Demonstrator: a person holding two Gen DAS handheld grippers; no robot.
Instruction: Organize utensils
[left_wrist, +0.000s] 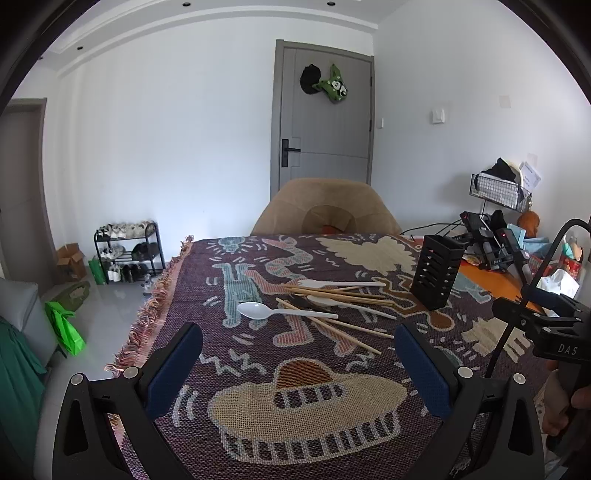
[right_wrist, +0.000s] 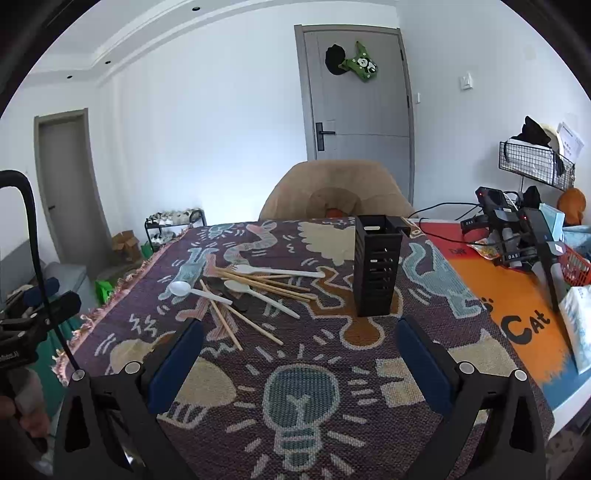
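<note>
A loose pile of utensils lies mid-table on the patterned cloth: a white plastic spoon, two more white spoons, several wooden chopsticks and a dark utensil under them. A black slotted utensil holder stands upright just right of the pile. My left gripper hovers open, nearer than the pile, with nothing between its fingers. My right gripper is open too, empty, in front of the holder.
A tan chair stands at the table's far side. Black devices with cables, a red basket and packets crowd the orange mat at the right. The cloth's fringed left edge drops to the floor. A shoe rack stands by the wall.
</note>
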